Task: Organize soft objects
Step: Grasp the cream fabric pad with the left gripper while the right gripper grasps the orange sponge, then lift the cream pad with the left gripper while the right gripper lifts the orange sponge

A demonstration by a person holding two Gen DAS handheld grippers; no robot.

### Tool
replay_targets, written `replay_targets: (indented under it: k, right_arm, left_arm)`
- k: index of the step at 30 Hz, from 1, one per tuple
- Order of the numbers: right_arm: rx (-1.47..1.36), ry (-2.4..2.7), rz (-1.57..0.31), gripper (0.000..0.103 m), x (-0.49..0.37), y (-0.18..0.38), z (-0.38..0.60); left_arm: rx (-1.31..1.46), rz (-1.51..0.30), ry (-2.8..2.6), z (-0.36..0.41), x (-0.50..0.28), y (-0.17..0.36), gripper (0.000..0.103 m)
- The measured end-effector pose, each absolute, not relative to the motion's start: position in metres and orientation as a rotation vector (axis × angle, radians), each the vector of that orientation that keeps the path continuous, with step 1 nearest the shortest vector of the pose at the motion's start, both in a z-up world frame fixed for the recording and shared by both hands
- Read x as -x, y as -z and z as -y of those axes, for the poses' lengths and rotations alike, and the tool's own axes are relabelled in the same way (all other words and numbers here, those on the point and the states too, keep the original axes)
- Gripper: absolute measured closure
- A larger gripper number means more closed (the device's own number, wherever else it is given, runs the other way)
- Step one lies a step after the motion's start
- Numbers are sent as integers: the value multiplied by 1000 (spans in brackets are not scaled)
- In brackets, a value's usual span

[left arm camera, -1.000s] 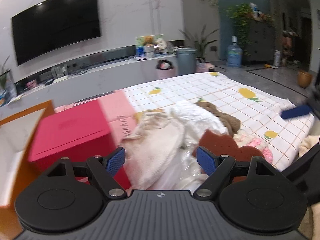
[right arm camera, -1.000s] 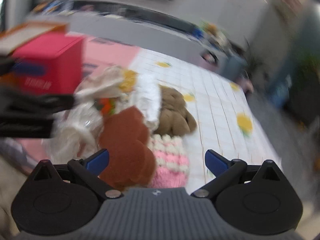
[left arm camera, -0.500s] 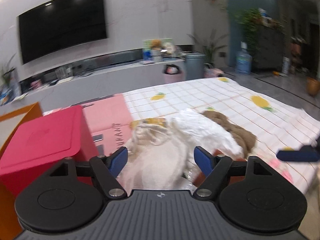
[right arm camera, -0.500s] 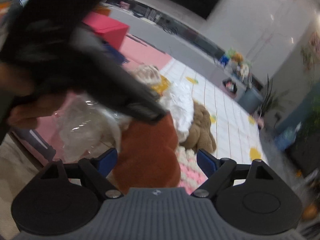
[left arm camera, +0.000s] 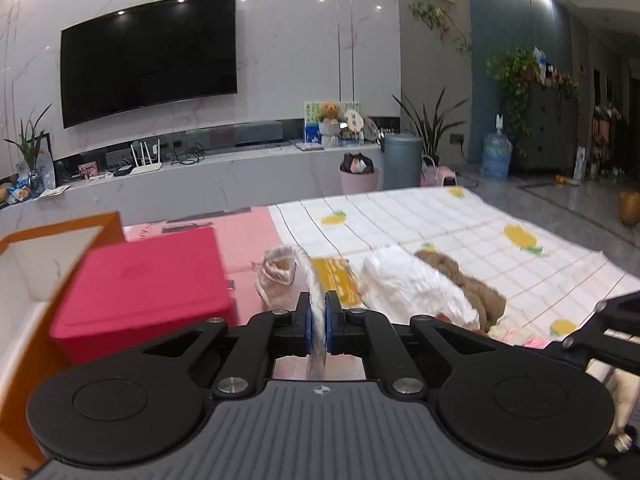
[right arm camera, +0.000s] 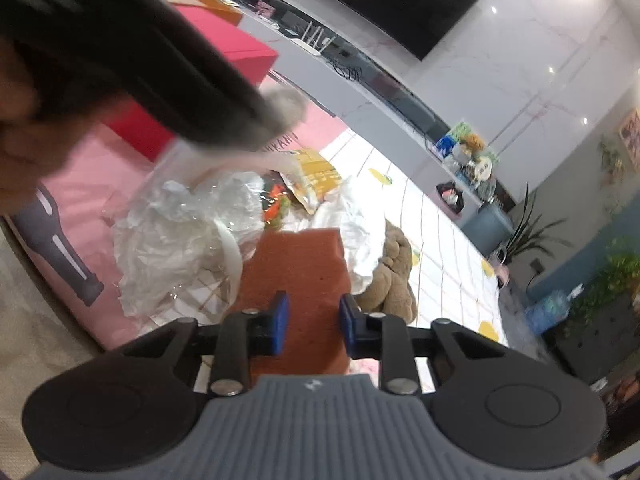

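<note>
My left gripper [left arm camera: 316, 312] is shut on a strip of a cream-pink cloth pouch [left arm camera: 280, 270], which hangs forward from the pads above the pink mat. In the right wrist view that gripper is a dark blur at upper left, with the cloth [right arm camera: 282, 106] at its tip. My right gripper [right arm camera: 313, 320] is closing; its blue pads [right arm camera: 278, 322] press both sides of a rust-brown felt piece [right arm camera: 300, 260]. A brown plush [right arm camera: 394, 272], a crumpled clear plastic bag [right arm camera: 180, 240] and a white wrapper [left arm camera: 408, 284] lie around it.
A red box [left arm camera: 144, 280] stands left of the pile, beside an orange-edged carton [left arm camera: 60, 232]. A yellow packet [right arm camera: 316, 176] lies in the pile, a pink-white knit [left arm camera: 516, 336] at its right. The lemon-print sheet [left arm camera: 440, 216] stretches right; a hand [right arm camera: 16, 152] shows at left.
Both grippers went from wide open to closed: the left onto the cream cloth, which it has drawn up from the pile, the right onto the rust-brown felt piece.
</note>
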State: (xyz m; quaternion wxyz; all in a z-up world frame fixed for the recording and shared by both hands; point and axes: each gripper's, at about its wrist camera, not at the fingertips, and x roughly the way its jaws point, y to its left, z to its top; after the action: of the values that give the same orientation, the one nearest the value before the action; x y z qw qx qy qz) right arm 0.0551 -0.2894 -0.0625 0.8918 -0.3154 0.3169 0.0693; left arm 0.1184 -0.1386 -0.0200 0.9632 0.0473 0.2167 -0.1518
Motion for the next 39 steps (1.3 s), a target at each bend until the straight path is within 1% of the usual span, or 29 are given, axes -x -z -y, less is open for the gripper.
replay_targets:
  k: [2,4,6,7,8,11,13,14,16,17,19,20,21,23,24,27,33,34,35,36,37,38,39]
  right_arm:
    - [639,-145,-670,78,-56,60,292]
    - [655,-140,-662,73,-56,60,292]
    - [691,-139,-633,52,-53,64,286]
    - [714,-143,-610,47,-50,68,283]
    - [739,-149,-600,40,-50,71,280]
    - [805,-171,-620,38,-47,86,269]
    - [837,-161,-616,37,-47,93,263]
    - [855,-155,-609,35,-46,97,260]
    - [889,-140,-600,28,-47,104,255]
    - [906,-136,-592,22,-46,107,253]
    - [938,-130,-568,21,-42,113,249]
    - [959,-123,-570,21,-42,117,248]
    - [973,-110,-571,21,-40,121,246]
    - [973,-85,-566,21,-36,124,246]
    - [960,-72,-573,20,-35,124,246]
    - [913,-16,-605,17,-41,122,251]
    - [804,-5,-630,17,-46,117,259]
    - [793,-5,-633,18,-48,116,260]
    - [780,-8,-635,22,-49,115,261]
    - [767,-19,-642,28,-56,113,266]
    - [755,-30,-651,28,-56,115,266]
    - [748,-30,-655,28,-55,115,267]
    - [748,-30,-658,29,-57,115,266]
  left_arm:
    - [-85,-442,303,125,-110,8,96]
    - [-88,-447,296,113,-100,1,96]
    - [-100,-461,290,103,-90,-2,96]
    - [-107,-476,288,96,-84,-3,96]
    - [-116,-491,287,92,-78,-2,96]
    - [-150,-533,273,79,-63,6,96]
    - [-180,-516,250,74,-53,16,94]
    - [-189,-517,240,72,-50,23,91]
    - [-206,-559,293,72,-51,36,81]
    - [-237,-569,328,74,-53,41,74]
    - [-287,-534,354,77,-50,47,72]
    - [-303,-520,358,79,-50,48,66]
    - [-312,-515,361,80,-52,49,58]
    - [-301,-530,349,82,-59,52,49]
    - [-285,-538,336,81,-61,54,47]
    - [-257,-556,321,75,-68,60,47]
    - [-233,-584,314,67,-71,67,46]
    - [-221,-590,318,66,-72,68,46]
    - [-217,-592,329,64,-71,68,48]
    - [-219,-593,342,63,-71,69,56]
    - [-224,-596,352,63,-71,70,62]
    - [-230,-599,355,64,-71,71,71]
    - [-231,-607,360,65,-72,71,78]
